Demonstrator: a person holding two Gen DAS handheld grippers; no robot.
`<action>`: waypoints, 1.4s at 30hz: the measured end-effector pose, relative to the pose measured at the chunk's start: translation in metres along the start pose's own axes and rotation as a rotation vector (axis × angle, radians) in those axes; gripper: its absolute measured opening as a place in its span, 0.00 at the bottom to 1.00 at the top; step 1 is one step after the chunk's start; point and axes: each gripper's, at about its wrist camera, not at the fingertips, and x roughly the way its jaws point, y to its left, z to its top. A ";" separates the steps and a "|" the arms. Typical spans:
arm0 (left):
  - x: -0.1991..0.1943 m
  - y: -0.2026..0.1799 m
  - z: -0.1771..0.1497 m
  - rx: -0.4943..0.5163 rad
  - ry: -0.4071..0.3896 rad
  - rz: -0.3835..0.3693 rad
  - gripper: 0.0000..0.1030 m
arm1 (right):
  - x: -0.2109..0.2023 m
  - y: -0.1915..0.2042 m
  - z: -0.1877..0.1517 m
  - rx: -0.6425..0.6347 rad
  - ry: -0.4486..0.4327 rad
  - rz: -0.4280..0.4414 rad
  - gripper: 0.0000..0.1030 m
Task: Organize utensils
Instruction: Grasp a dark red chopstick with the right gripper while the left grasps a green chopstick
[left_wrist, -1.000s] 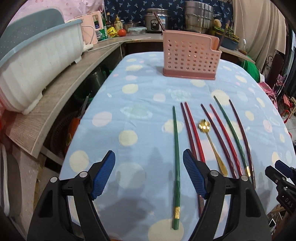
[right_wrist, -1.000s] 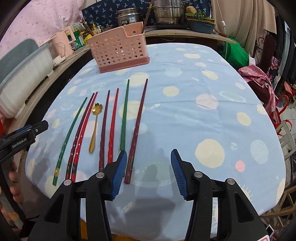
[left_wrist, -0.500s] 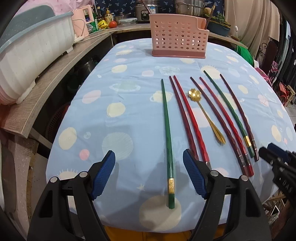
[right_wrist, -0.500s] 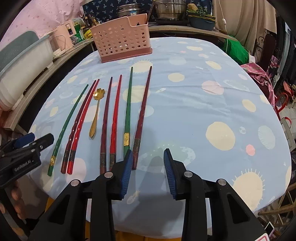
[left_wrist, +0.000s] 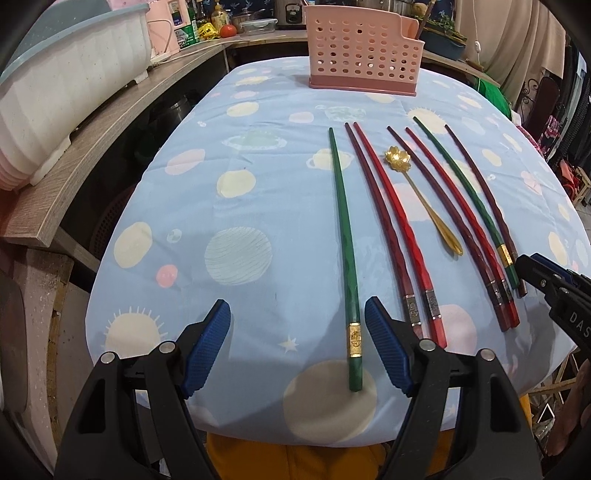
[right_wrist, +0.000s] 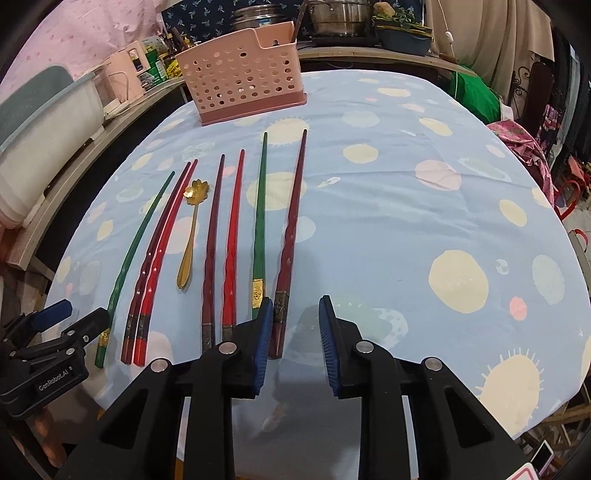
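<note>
Several chopsticks lie side by side on the blue tablecloth (left_wrist: 258, 177): green, dark red and bright red ones, with a gold spoon (left_wrist: 421, 192) among them. My left gripper (left_wrist: 297, 347) is open, its jaws on either side of the near end of the leftmost green chopstick (left_wrist: 343, 236). My right gripper (right_wrist: 295, 339) is open and empty, its left pad beside the near end of the rightmost dark red chopstick (right_wrist: 291, 236). A pink perforated utensil basket (left_wrist: 364, 48) stands at the far end; it also shows in the right wrist view (right_wrist: 243, 86).
A white and grey tub (left_wrist: 62, 85) sits on a wooden shelf (left_wrist: 92, 147) at the left. Pots and bottles stand behind the basket. The table's near edge is just under both grippers. Clothes and chairs are at the right.
Both grippers have drawn back toward the near table edge and lowered. The right gripper's jaws narrowed, then opened a little again. Nothing has been picked up.
</note>
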 end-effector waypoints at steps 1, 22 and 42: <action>0.000 0.001 -0.001 -0.001 0.003 0.000 0.69 | 0.001 0.001 0.000 -0.005 0.002 -0.004 0.21; -0.002 0.005 -0.009 0.000 0.019 -0.086 0.08 | -0.004 -0.008 -0.010 0.007 -0.015 -0.017 0.07; -0.021 0.006 0.058 -0.044 -0.015 -0.117 0.07 | -0.045 -0.019 0.040 0.039 -0.135 0.029 0.07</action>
